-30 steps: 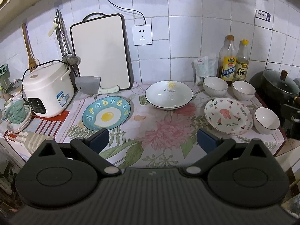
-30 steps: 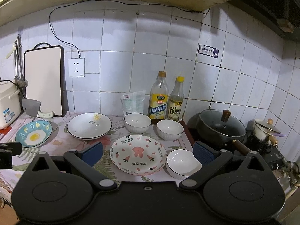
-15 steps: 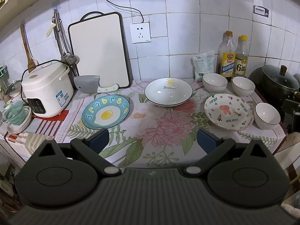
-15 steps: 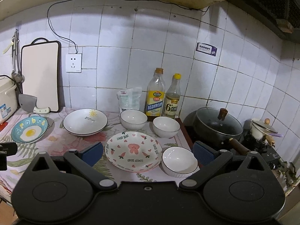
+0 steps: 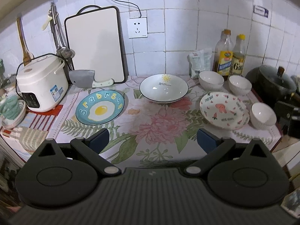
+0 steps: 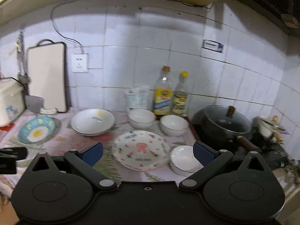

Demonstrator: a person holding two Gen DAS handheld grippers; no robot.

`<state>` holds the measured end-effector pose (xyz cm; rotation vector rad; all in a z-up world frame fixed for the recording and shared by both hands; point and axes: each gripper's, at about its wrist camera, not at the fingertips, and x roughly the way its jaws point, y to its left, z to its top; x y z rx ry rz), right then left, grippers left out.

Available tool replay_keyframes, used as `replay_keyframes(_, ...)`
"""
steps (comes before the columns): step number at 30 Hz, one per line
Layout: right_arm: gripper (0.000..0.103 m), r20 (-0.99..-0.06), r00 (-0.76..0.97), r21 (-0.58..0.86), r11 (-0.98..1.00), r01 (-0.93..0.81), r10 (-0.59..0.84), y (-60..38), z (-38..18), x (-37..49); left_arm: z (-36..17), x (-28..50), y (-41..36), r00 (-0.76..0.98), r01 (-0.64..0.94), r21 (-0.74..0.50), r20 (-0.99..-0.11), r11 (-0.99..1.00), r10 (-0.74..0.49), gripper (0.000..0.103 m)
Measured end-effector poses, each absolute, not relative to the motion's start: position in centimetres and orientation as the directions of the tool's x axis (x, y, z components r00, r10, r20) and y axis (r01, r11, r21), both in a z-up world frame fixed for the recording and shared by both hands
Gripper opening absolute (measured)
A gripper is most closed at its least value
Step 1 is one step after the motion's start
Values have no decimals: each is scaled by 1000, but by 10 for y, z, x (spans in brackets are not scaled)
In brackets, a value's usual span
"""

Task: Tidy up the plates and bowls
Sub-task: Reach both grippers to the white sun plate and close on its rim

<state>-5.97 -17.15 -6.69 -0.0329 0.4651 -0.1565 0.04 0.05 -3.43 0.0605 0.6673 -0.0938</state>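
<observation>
Now, with both your left gripper [image 5: 152, 137] and right gripper [image 6: 148, 152] jaws wide apart and holding nothing, remember the small white bowl [image 6: 184, 159] beside the heart plate [image 6: 140, 150] on the counter [image 5: 159, 127] is hard, slippery and breakable, so pinch its rim gently.

Left claw [image 5: 152, 141]: black plastic body w/ ribbed grey centre panel along frame bottom, two round discs, silver pivot screws, blue pads [image 5: 98, 139] on finger tips. Right claw [image 6: 148, 154]: same build, smooth black centre, small screw hole mid-frame, blue ribbed pads [image 6: 203, 153].
</observation>
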Motion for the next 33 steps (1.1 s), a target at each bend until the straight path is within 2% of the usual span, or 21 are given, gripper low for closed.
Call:
replay_keyframes(8,103,-286,955,-14,996,-90,82,-164,-54,-30,-12,36,23,806,74,-96,-581,993,-116,101)
replay_keyframes(10,103,-273,952,26,990,-136,137,-166,-53,-14,-9,47,27,817,73,-120,-562,990,-128,99)
replay_keyframes(16,103,-323,924,144,975,-168,207,-170,-62,47,-18,92,36,819,38,-155,-561,987,-119,98)
replay_keyframes(24,103,-373,885,296,940,-170,278,-183,-111,123,-63,157,41,799,-22,-246,-586,969,-131,97)
replay_keyframes(29,103,-448,827,394,906,-158,339,-191,-148,184,-101,201,34,774,-50,-270,-619,962,-134,90)
replay_keyframes(33,96,-529,773,451,887,-93,350,-195,-179,229,-134,236,26,736,-69,-279,-662,958,-140,84)
